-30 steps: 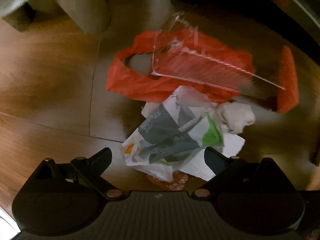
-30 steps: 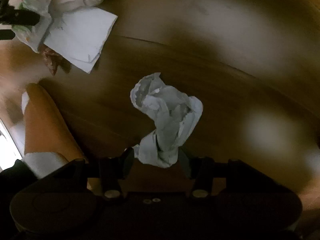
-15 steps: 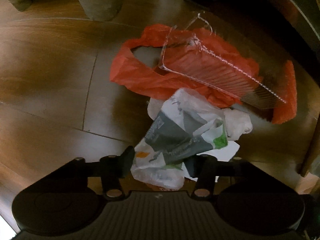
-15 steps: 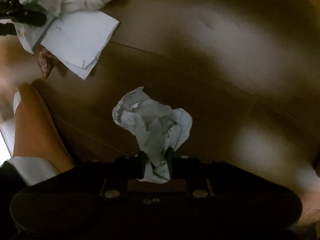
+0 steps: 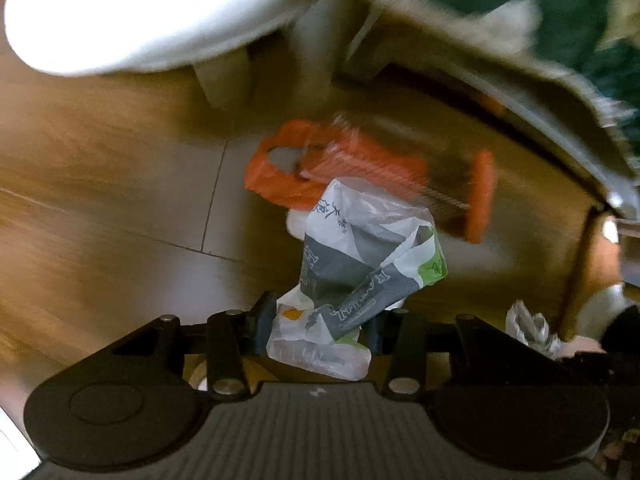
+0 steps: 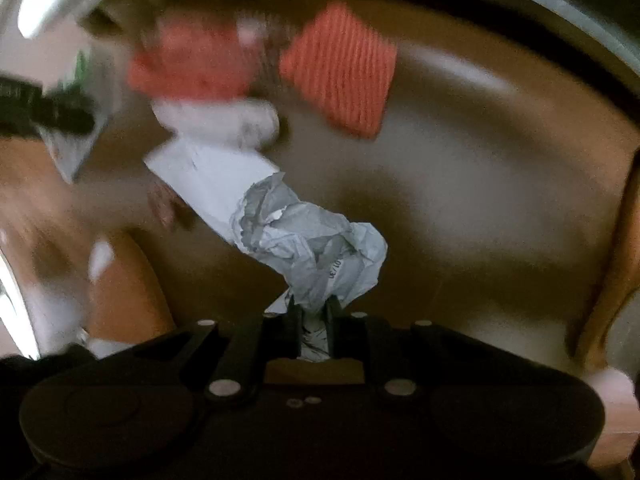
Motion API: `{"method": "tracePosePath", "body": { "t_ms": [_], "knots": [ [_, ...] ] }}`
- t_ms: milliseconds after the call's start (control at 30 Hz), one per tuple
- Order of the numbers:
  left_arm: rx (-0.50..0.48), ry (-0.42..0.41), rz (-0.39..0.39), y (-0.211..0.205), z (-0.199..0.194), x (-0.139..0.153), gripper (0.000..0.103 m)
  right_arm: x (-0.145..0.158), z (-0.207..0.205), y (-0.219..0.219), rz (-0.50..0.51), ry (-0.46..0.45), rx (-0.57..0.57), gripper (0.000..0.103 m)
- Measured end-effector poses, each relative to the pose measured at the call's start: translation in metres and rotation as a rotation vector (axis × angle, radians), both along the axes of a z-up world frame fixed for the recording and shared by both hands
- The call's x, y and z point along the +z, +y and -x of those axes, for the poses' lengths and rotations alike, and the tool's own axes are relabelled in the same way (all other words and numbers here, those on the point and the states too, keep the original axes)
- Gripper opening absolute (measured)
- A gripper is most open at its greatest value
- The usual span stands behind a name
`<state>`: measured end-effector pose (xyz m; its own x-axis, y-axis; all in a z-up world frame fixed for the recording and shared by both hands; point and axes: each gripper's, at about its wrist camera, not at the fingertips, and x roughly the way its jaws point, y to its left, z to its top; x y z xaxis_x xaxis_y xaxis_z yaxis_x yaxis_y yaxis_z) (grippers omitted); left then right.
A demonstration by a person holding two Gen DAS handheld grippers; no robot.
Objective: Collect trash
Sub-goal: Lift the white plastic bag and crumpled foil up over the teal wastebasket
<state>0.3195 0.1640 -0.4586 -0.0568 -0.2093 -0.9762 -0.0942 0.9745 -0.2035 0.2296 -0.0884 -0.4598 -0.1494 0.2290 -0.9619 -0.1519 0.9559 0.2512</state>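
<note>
My left gripper [image 5: 320, 322] is still closing, its pads pressing on a crumpled white, grey and green plastic bag [image 5: 360, 256] that hangs above the wooden floor. In the right wrist view my right gripper [image 6: 313, 312] is also closing, with a crumpled grey-white paper [image 6: 312, 240] pinched between its fingers and lifted off the floor. That paper [image 5: 528, 328] shows at the right edge of the left wrist view too. On the floor lie an orange plastic bag [image 5: 332, 168] under a clear ribbed tray, a flat white sheet [image 6: 216, 184] and a white wad [image 6: 224, 120].
A blurred white object [image 5: 120, 12] and a green cloth with a pale fringe [image 5: 520, 20] fill the top of the left wrist view. A pale furniture leg [image 5: 224, 76] stands behind the litter. A wooden leg [image 5: 580, 272] rises at the right.
Both grippers closed, the left on the plastic bag and the right on the crumpled paper, and then rose from the floor with them. The litter on the floor now looks smaller and farther.
</note>
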Motion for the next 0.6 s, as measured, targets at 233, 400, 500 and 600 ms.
{"method": "tracePosePath", "body": {
  "t_ms": [233,400,500,600],
  "knots": [
    [-0.006,-0.144,0.016,-0.016,0.005,0.108,0.044,0.092,-0.009,-0.025,-0.063,-0.181,-0.063,0.011],
    [0.016,-0.262,0.028,-0.034,0.018,0.190,0.044,0.164,0.000,-0.038,-0.102,-0.316,-0.084,0.011],
    [0.025,-0.334,0.033,-0.044,0.032,0.233,0.044,0.208,0.009,-0.049,-0.128,-0.391,-0.089,0.011],
    [0.022,-0.408,0.023,-0.054,0.050,0.271,0.044,0.248,0.019,-0.058,-0.149,-0.469,-0.087,0.011]
  ]
}}
